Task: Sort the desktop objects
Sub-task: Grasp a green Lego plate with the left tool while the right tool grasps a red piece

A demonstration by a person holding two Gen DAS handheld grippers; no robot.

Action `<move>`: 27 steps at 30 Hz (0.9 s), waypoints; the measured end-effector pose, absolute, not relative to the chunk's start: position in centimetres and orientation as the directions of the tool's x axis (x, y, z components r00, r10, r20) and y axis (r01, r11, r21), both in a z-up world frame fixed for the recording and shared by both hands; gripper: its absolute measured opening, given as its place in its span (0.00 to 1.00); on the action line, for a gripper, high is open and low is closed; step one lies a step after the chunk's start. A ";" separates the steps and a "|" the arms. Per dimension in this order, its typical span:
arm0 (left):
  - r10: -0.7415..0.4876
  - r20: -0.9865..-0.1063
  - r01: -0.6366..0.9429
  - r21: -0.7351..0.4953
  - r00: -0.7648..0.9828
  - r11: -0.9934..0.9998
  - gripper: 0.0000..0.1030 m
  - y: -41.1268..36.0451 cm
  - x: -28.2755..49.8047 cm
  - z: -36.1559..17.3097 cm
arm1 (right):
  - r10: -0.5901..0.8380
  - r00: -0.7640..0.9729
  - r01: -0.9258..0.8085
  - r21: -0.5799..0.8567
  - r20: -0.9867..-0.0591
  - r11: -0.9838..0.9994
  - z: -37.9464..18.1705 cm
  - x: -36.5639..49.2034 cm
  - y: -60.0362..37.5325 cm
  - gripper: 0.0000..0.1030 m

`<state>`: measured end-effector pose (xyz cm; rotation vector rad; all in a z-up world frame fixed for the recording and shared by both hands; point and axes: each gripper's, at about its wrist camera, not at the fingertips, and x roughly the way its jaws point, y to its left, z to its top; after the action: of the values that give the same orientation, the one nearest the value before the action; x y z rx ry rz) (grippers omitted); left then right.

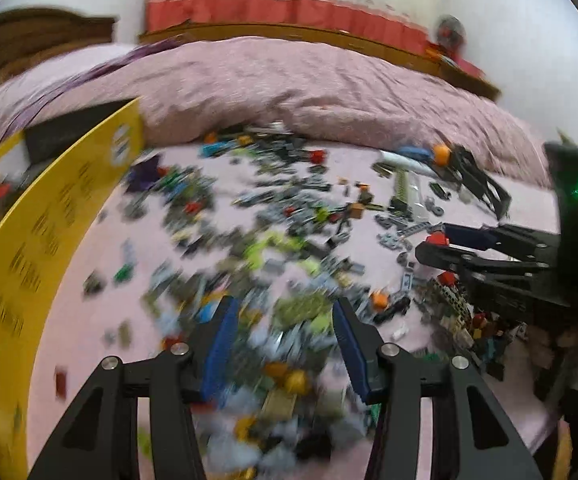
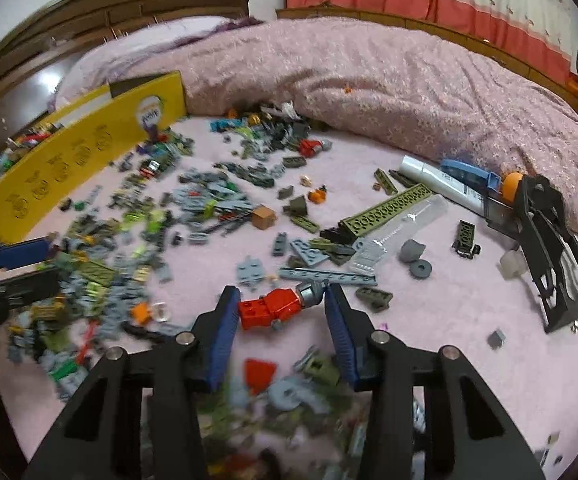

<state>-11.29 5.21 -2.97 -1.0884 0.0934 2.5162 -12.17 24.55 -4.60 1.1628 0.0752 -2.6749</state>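
Red brick figure (image 2: pixel 275 307) sat between right gripper (image 2: pixel 281 304) jaws, left pad touching, right pad apart. Left gripper (image 1: pixel 285 316) was open over brick pile (image 1: pixel 249 240).

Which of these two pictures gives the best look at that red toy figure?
The right wrist view: the red figure lies sharp and close between the open right tongs. The left wrist view is blurred and shows only a bit of red between the right tongs' tips.
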 end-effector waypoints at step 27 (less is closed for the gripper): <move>0.249 -0.711 -0.249 -0.106 -0.658 -0.963 0.33 7.2 -11.5 -5.2 | -0.351 -0.701 0.198 0.303 -0.621 -0.932 -4.3 -6.9 25.8 0.44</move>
<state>-11.49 7.20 -5.19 -1.1302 0.0004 2.6354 -6.90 25.77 -4.30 1.0244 -0.3079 -2.6317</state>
